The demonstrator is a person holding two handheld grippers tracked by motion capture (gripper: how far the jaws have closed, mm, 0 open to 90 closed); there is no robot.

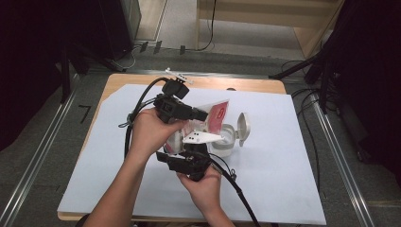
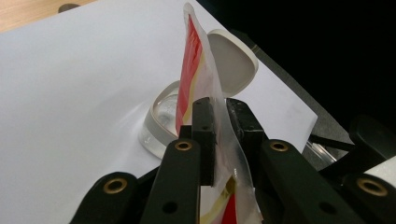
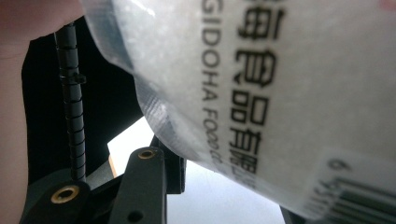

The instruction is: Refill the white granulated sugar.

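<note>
A red and white plastic pouch [image 1: 217, 113] stands tilted over a clear round container [image 1: 228, 139], whose white flip lid [image 1: 243, 125] stands up open. My left gripper [image 1: 203, 115] comes from the left and is shut on the pouch's edge. In the left gripper view both black jaws of the left gripper [image 2: 222, 109] pinch the pouch [image 2: 191, 70] above the container [image 2: 161, 123] and its lid [image 2: 231, 65]. My right gripper [image 1: 195, 145] reaches up from below. The printed pouch [image 3: 280, 93] lies between the jaws of the right gripper [image 3: 229, 186], pressed against its left jaw.
A white sheet [image 1: 283, 165] covers most of the wooden table [image 1: 236, 84]. At the table's back edge lies a small white part [image 1: 178, 75]. A black ribbed cable [image 3: 70, 93] hangs close beside the right gripper, and cables trail from both hands.
</note>
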